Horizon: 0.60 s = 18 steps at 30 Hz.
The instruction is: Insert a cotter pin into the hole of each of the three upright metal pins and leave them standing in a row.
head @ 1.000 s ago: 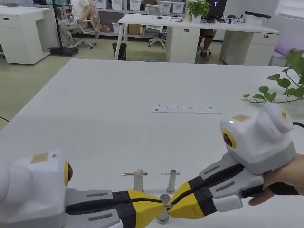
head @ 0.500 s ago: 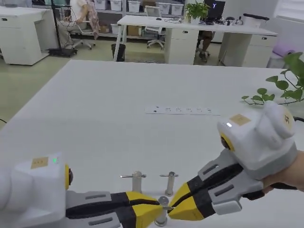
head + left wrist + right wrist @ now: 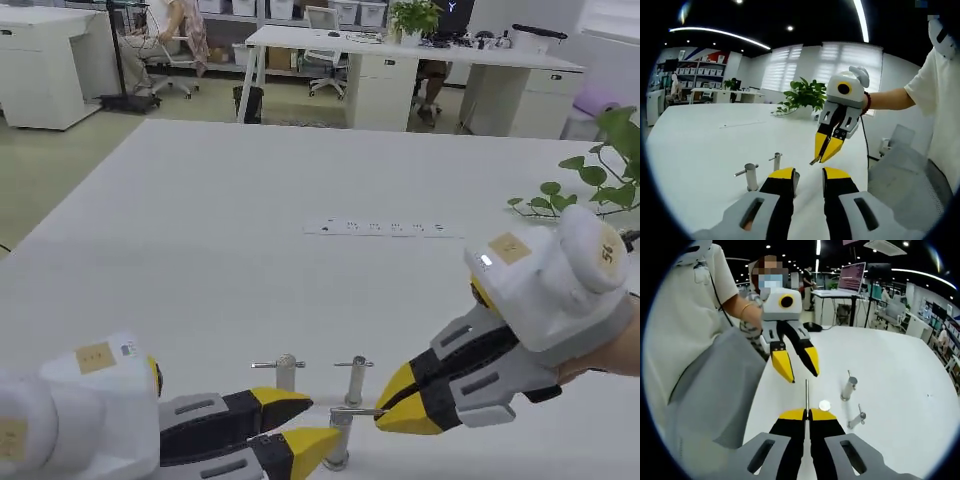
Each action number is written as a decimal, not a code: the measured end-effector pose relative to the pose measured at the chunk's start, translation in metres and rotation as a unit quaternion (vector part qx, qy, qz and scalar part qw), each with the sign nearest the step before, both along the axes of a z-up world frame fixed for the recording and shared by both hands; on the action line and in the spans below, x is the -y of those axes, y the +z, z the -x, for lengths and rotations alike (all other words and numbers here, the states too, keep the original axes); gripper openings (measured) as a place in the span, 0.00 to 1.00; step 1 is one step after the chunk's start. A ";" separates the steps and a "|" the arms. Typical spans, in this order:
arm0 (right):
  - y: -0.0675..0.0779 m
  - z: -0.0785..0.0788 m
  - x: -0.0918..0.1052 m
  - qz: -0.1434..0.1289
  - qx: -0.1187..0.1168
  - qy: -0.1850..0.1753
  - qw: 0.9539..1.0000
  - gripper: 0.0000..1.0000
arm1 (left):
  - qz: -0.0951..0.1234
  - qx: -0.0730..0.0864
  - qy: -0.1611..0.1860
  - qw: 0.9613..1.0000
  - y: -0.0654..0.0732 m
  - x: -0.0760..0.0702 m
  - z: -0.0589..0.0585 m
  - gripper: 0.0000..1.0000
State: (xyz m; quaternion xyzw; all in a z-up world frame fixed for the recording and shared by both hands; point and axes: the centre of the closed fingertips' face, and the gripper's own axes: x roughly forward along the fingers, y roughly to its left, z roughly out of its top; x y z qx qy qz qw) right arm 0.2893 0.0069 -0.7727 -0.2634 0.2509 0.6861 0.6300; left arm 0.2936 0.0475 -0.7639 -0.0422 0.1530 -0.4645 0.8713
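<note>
We see the right gripper (image 3: 386,413) clamped on a thin cotter pin (image 3: 806,394), which juts straight out from its tips; the free end reaches the top of the nearest metal pin (image 3: 340,438), and in the right gripper view it passes just beside that top; the left gripper (image 3: 318,420) has its jaws apart, close to this pin and holding nothing; two farther pins (image 3: 286,372) (image 3: 356,378) stand upright side by side on the white table (image 3: 250,250), each with a cotter pin crosswise near its head.

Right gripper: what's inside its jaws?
A thin cotter pin sticks out of the right gripper, jaws shut on it. The jaws cover the pin's back end.
</note>
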 end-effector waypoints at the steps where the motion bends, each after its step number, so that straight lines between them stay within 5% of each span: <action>1: -0.001 -0.002 0.001 0.003 0.005 -0.001 1.000 0.02 | -0.008 0.004 0.002 1.000 -0.003 0.000 0.000 0.21; 18: -0.024 -0.018 0.019 0.054 0.036 0.005 0.998 0.03 | -0.074 0.007 0.023 0.997 -0.047 0.011 -0.017 0.26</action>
